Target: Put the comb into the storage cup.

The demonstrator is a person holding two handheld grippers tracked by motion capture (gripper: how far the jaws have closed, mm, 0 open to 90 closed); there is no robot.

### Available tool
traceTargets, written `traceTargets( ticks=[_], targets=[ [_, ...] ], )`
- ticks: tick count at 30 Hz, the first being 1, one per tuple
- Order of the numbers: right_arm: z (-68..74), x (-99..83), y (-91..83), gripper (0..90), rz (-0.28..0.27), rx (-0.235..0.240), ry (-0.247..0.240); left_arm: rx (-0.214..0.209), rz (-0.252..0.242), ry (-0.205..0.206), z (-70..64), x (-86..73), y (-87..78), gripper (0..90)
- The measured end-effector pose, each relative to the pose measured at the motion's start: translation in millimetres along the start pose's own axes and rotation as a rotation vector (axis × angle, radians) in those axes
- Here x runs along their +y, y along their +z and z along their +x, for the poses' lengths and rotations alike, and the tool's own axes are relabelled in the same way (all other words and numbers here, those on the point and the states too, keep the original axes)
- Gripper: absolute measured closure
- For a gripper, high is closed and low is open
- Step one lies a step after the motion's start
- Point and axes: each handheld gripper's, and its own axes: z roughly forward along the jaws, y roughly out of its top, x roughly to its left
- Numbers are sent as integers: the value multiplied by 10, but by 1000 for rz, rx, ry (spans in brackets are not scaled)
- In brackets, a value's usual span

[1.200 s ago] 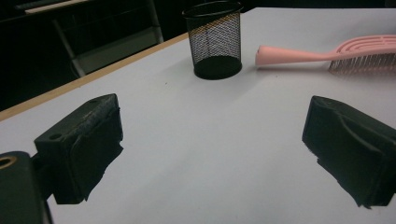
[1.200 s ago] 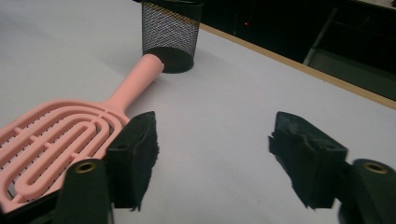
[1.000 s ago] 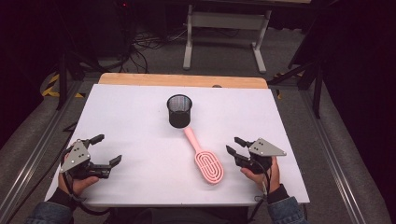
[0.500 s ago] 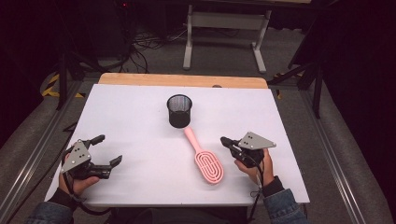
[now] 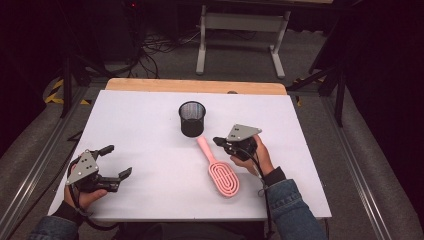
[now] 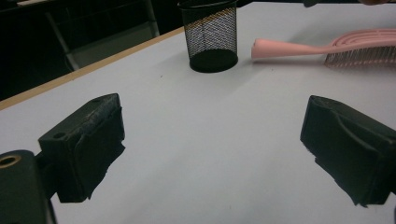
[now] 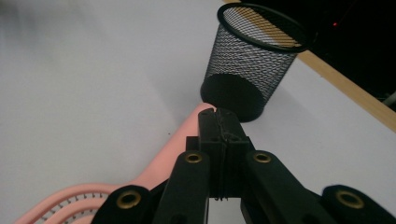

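Note:
A pink hairbrush (image 5: 220, 173) lies on the white table (image 5: 140, 115), its handle pointing at a black mesh cup (image 5: 192, 119) standing upright behind it. My right gripper (image 5: 220, 141) is shut with its jaws pressed together and nothing between them. In the right gripper view the gripper (image 7: 219, 114) hovers just over the end of the brush handle (image 7: 173, 149), with the cup (image 7: 252, 60) close ahead. My left gripper (image 5: 112, 160) rests open near the front left. In the left gripper view this gripper (image 6: 210, 154) has bare table between its jaws, and the cup (image 6: 210, 35) and brush (image 6: 327, 46) lie farther off.
A wooden strip (image 5: 195, 86) borders the table's far edge. Beyond it a metal stand (image 5: 240, 30) and cables (image 5: 155, 42) sit on the dark floor. Metal rails (image 5: 30, 170) run along both sides of the table.
My right gripper has moved left and away from me, to the end of the brush handle near the cup, and its jaws have shut. The left gripper has hardly moved.

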Motion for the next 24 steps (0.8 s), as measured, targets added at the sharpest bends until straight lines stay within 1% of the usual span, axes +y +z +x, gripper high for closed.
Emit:
traceTargets(
  ticks=[4, 6, 8, 10, 11, 12, 13, 14, 15, 17, 18, 20, 21, 24],
  targets=[
    [31, 70, 204, 900, 67, 22, -49, -3, 2, -1, 4, -4, 1, 73],
    [54, 95, 269, 899, 102, 20, -75, -4, 0, -3, 4, -4, 4, 73],
    [61, 102, 294, 900, 106, 28, -80, -5, 0, -3, 3, -4, 8, 74],
    [87, 122, 360, 900, 123, 45, -95, -7, 5, 1, 1, -5, 14, 74],
    [91, 134, 381, 900, 130, 54, -102, -8, 1, -2, 2, -2, 13, 74],
    [91, 134, 381, 900, 130, 54, -102, -12, -10, -18, 7, 0, 10, 74],
    [92, 174, 417, 898, 139, 56, -128, -12, -11, -22, 11, 1, 13, 79],
    [92, 192, 432, 896, 138, 63, -122, -12, 0, -17, 15, -3, 18, 78],
    [99, 205, 451, 894, 140, 68, -121, -14, 0, -14, 12, -2, 14, 78],
    [117, 214, 507, 895, 156, 81, -140, -16, -3, -10, 6, 1, 13, 77],
    [128, 212, 539, 895, 165, 91, -138, -18, -1, -13, 7, 0, 15, 77],
    [132, 204, 611, 896, 200, 94, -146, -21, 5, -13, 7, -6, 24, 78],
    [126, 197, 642, 896, 218, 95, -150, -22, 7, -6, 5, -8, 24, 77],
    [91, 159, 690, 885, 233, 92, -132, -25, 4, -1, 0, -5, 23, 78]
  ],
)
